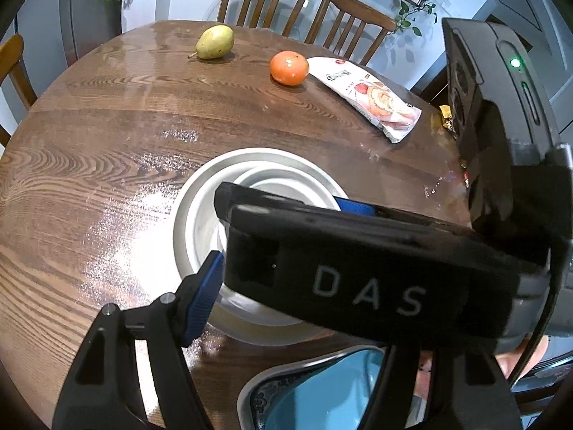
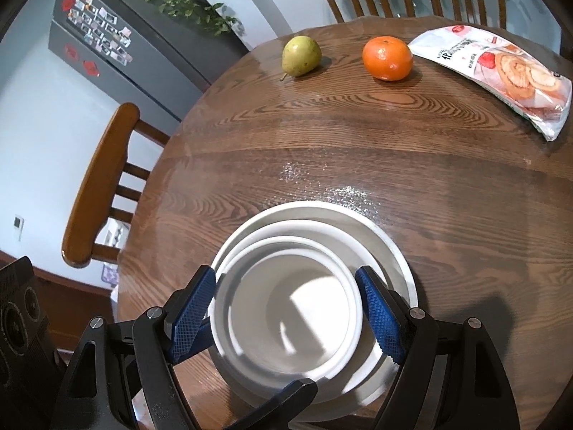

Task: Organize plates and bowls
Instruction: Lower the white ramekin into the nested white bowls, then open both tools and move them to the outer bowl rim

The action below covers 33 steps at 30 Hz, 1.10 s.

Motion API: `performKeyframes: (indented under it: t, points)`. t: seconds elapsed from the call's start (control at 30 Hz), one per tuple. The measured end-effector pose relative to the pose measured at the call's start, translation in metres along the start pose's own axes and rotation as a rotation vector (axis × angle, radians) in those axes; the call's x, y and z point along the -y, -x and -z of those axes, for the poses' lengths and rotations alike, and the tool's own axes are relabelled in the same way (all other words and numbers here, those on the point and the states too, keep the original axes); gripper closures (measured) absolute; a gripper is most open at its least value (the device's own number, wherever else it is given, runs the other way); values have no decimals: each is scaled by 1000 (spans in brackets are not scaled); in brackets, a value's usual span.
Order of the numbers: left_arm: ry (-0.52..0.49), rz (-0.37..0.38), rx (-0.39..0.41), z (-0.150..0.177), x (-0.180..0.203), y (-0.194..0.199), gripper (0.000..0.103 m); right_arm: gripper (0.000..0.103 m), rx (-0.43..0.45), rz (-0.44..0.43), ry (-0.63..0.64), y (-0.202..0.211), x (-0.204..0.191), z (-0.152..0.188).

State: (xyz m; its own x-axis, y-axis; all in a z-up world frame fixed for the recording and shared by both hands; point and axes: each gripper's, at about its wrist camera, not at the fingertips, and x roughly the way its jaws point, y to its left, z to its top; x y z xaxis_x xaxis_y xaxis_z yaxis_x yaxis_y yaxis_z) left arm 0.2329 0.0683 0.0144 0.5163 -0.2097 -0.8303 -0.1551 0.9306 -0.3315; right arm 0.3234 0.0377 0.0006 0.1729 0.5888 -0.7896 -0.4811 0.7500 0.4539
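The right gripper (image 2: 286, 317) has its jaws spread wide, one ribbed blue pad (image 2: 193, 317) on each side of the white bowl (image 2: 286, 308), just outside its rim; whether the pads touch it cannot be told. The left gripper (image 1: 315, 286) shows only one blue pad (image 1: 202, 301) clearly, the other lying behind the right gripper's black body, so whether its jaws grip anything cannot be told.

The bowl is smooth, glazed and round, nested in a second white bowl (image 2: 247, 247), and both sit on a broad, shallow white plate (image 2: 390, 247). Nearer than this stack, at the left view's bottom edge, lies a blue dish (image 1: 322, 394) with a patterned grey rim.

The stack rests on a round wooden table (image 2: 286, 136), dark brown with strong grain and a glossy sheen. Beyond the stack lie a green pear (image 2: 301, 55), an orange (image 2: 386, 58) and a crinkled white snack bag (image 2: 501, 75). Wooden slat-back chairs (image 2: 96, 186) ring the table; past them stand a dark fridge (image 2: 118, 57) covered in magnets and trailing green plants (image 2: 186, 0).
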Motion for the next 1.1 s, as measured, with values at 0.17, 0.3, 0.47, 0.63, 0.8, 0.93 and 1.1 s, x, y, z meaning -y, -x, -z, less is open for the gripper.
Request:
performKeyframes:
  t: [0.17,0.3,0.47,0.63,0.8,0.93,1.1]
  points:
    - [-2,-2,-4,1,-1,0,37,20,0,4,9,1,0,0]
    - [-6,-8,-2,2,0,2,36,20,23,46,54,6,-7,1]
    - [-18,-13,24,3,2,9,34,19,57,88,75,16,-9,1]
    - [-34,-19,65,4,5,18,29,19,68,77,71,24,-7,1]
    - [3,-24,129,4,-4,31,26,19,92,72,58,36,-4,2]
    - [43,-46,161,6,-16,34,25,19,113,69,49,45,-2,4]
    - [84,-77,171,14,-33,28,25,19,124,67,21,51,5,7]
